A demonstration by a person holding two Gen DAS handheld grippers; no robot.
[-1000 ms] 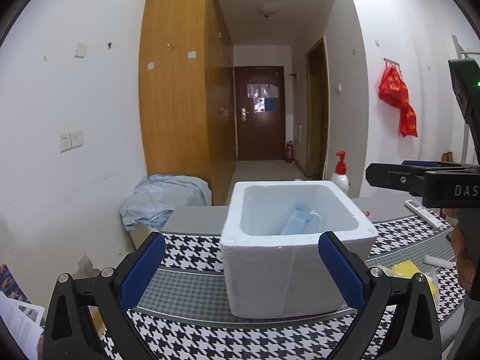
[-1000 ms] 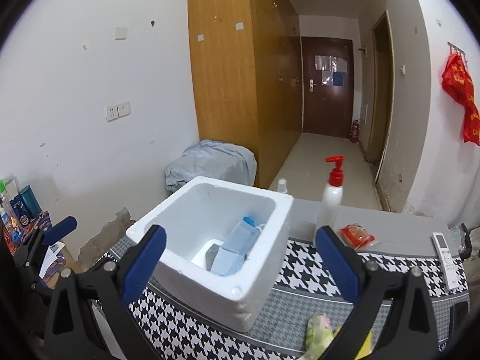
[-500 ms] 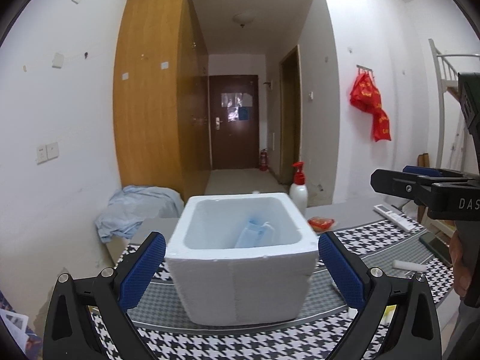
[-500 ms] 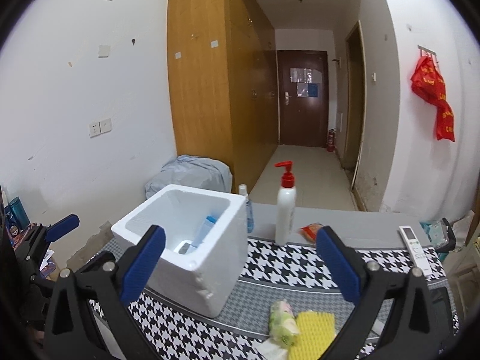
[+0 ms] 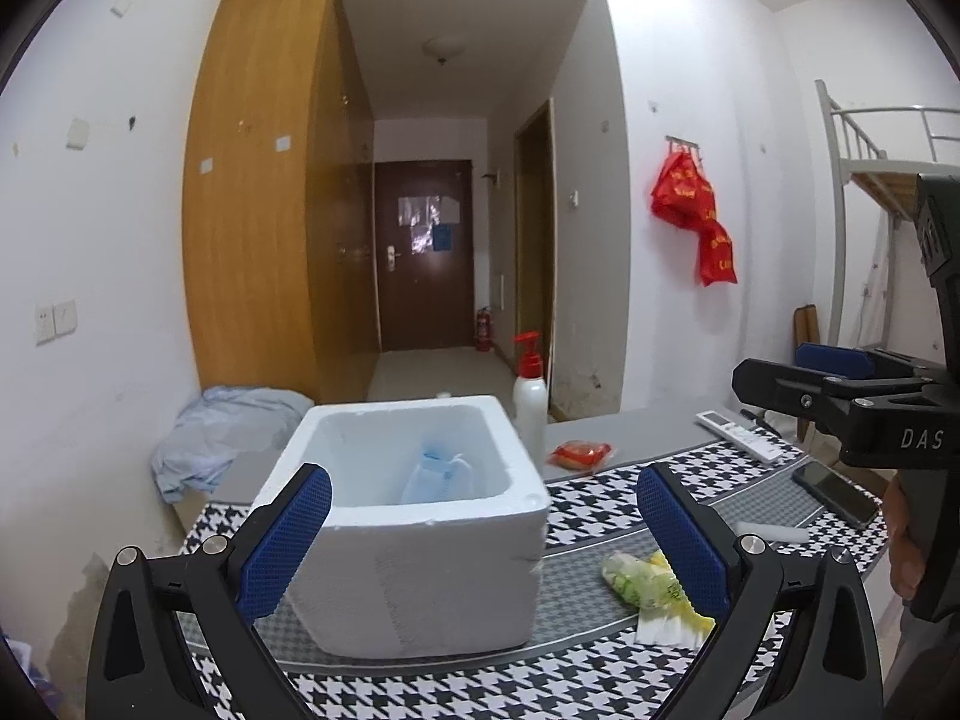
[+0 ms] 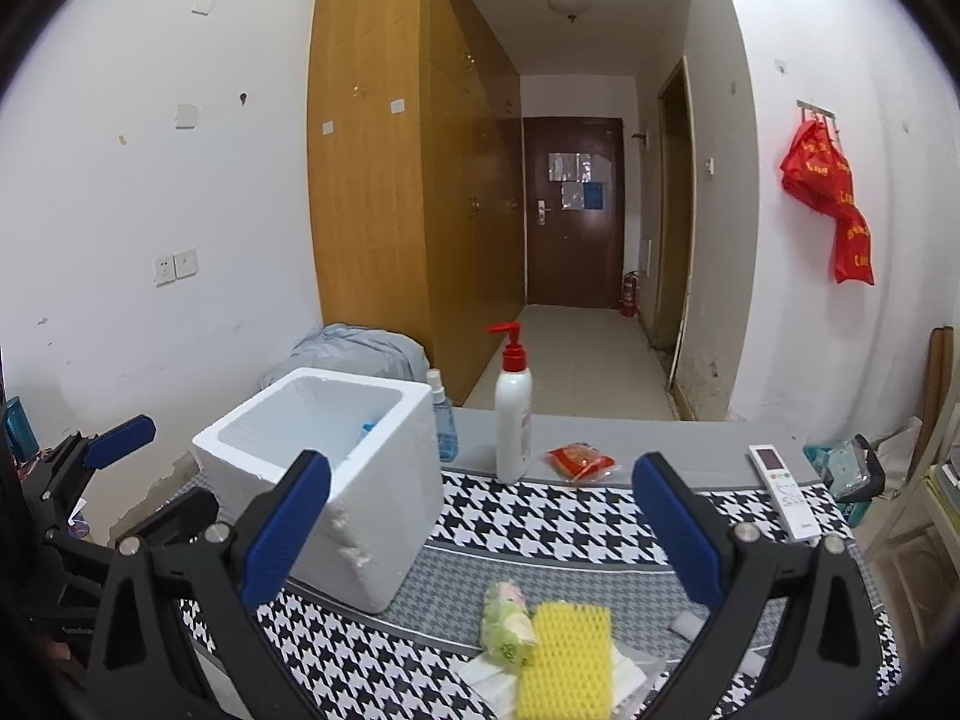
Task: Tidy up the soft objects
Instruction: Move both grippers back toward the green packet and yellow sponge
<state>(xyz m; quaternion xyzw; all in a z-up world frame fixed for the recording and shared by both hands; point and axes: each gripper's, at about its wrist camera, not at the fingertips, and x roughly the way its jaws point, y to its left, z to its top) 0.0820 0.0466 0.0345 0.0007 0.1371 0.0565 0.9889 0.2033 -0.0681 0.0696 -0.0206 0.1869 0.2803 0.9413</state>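
Sponge (image 6: 564,654) between spread jaws of right hand-held gripper (image 6: 480,534), untouched.

Table (image 6: 600,420), grey top under a houndstooth cloth (image 6: 540,516). Directly on it: white foam box (image 6: 360,516), pump bottle (image 6: 513,420), small spray bottle (image 6: 443,426), red packet (image 6: 579,461), remote (image 6: 783,489), phone (image 5: 837,495), yellow sponge (image 6: 567,660), green-patterned pack (image 6: 507,627).
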